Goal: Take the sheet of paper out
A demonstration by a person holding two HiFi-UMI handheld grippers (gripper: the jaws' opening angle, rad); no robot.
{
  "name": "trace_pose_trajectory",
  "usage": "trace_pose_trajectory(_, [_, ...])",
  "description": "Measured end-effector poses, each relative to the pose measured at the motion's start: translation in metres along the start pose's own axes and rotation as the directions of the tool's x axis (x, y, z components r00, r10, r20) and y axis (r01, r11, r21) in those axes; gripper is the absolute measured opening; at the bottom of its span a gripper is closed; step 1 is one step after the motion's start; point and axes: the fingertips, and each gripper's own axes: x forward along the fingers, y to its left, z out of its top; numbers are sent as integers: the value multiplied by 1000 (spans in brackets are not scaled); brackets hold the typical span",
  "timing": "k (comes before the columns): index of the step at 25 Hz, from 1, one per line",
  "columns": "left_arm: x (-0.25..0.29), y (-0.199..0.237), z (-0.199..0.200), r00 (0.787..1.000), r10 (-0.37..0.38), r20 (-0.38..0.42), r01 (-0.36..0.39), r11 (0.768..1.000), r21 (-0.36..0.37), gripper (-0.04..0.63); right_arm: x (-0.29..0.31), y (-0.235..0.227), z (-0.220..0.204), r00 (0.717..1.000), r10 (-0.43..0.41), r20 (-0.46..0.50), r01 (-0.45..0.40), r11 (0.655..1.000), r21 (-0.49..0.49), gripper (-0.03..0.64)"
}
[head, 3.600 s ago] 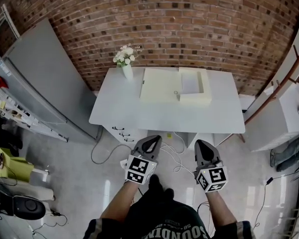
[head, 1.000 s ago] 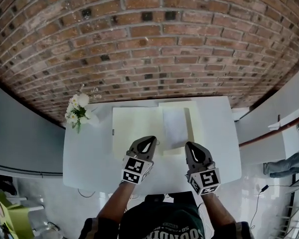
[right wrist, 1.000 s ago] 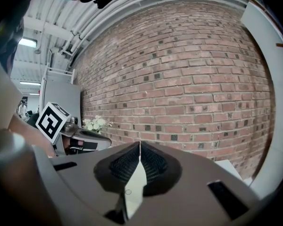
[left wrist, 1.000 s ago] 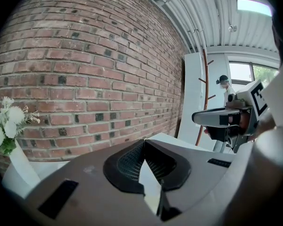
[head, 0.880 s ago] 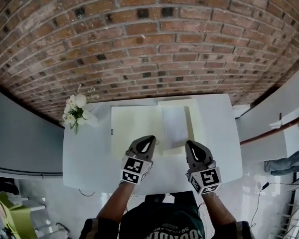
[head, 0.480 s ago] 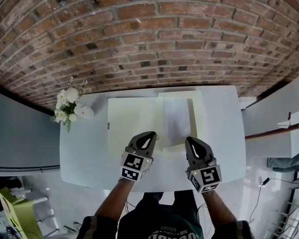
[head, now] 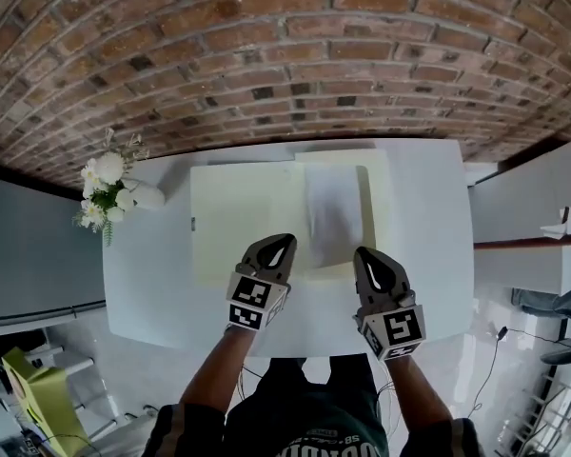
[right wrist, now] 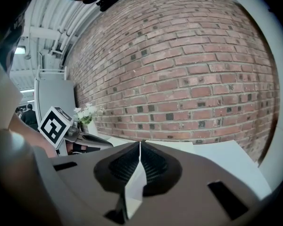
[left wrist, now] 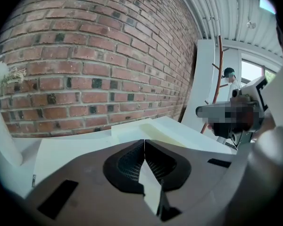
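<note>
White sheet of paper [head: 331, 217] lies in the open cream box [head: 243, 219], one o'clock from your left hand-held gripper [head: 277, 242], eleven from your right hand-held gripper [head: 367, 254]; both are clenched, empty. Likely the approach step: next, open one and pinch the sheet's near edge.

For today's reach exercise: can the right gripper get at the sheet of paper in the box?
Probably yes. The sheet of paper lies uncovered in the open box, just beyond the right gripper, with nothing between them. Its jaws are shut and would need opening first.
</note>
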Motion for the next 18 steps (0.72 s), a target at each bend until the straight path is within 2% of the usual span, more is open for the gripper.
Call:
trace_pose_trajectory(9, [36,6,-8,997,11,-77,-15,998,-58,12,-1,-5,-4,1000,6,-7,-6,1000,-4,71])
trace_pose_trajectory(14, [61,2,-16,990,-19,-142,13,999,-42,12,-4,-11,-13,1000,0,-19,0,1000,10,71])
trace_pose_trajectory(18, [78,5,-25,982,-14,-188,6,999,-43,12,-7,-14,-19,1000,-2,-26,2,1000,15,71])
